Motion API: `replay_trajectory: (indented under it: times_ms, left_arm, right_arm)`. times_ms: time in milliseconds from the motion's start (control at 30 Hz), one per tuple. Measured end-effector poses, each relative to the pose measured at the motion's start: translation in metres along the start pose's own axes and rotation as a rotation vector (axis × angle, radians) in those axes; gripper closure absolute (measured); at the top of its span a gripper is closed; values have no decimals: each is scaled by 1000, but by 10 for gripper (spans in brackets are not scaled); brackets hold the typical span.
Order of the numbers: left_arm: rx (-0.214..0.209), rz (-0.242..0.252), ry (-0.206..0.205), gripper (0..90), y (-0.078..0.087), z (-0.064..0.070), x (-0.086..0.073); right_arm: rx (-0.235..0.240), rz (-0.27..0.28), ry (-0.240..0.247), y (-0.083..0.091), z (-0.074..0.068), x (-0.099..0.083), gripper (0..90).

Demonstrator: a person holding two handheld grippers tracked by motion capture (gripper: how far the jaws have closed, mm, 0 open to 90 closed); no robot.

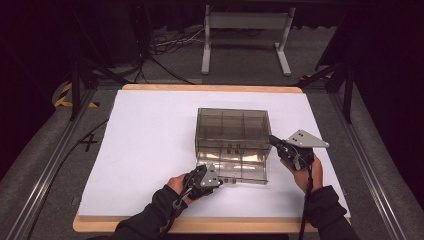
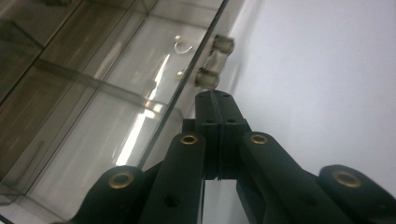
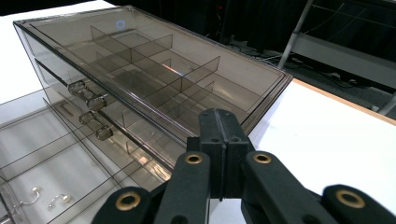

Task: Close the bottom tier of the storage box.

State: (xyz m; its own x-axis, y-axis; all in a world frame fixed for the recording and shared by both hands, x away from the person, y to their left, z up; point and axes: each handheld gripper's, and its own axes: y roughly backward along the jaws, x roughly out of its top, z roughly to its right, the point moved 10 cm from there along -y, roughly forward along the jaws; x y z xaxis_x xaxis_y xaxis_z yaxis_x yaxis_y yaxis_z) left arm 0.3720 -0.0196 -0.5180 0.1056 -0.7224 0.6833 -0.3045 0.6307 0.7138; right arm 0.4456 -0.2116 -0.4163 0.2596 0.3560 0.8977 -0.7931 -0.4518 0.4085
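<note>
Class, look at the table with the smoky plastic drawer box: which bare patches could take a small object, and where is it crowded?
Free: the white sheet left of the drawer box, the strip between the box and the table's far edge, and a narrower strip on its right. Crowded: the near side, where the pulled-out drawer lies between the left gripper and the right gripper.

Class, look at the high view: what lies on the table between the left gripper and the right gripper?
The pulled-out bottom drawer of the clear organiser box lies between the left gripper and right gripper, seen in the high view.

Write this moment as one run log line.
drawer box | bottom drawer pulled out | left claw shut, near drawer handle | right claw shut beside box
</note>
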Motion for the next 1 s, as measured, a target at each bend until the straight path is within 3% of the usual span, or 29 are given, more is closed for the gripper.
replay_trajectory:
  times_ms: [200,600,700,867,1000]
  left_arm:
    - [4,-6,1,899,-7,0,4]
    - [51,15,11,899,-13,-16,12]
    - [53,18,28,899,-14,-20,12]
    - [66,25,14,899,-16,-27,13]
    - [70,30,26,899,-16,-31,12]
  right_arm:
    - [-8,-1,7,0,0,0,900]
    - [-6,2,-1,0,0,0,900]
    - [-4,3,-3,0,0,0,900]
    - [-1,2,-5,0,0,0,900]
    - [2,2,-4,0,0,0,900]
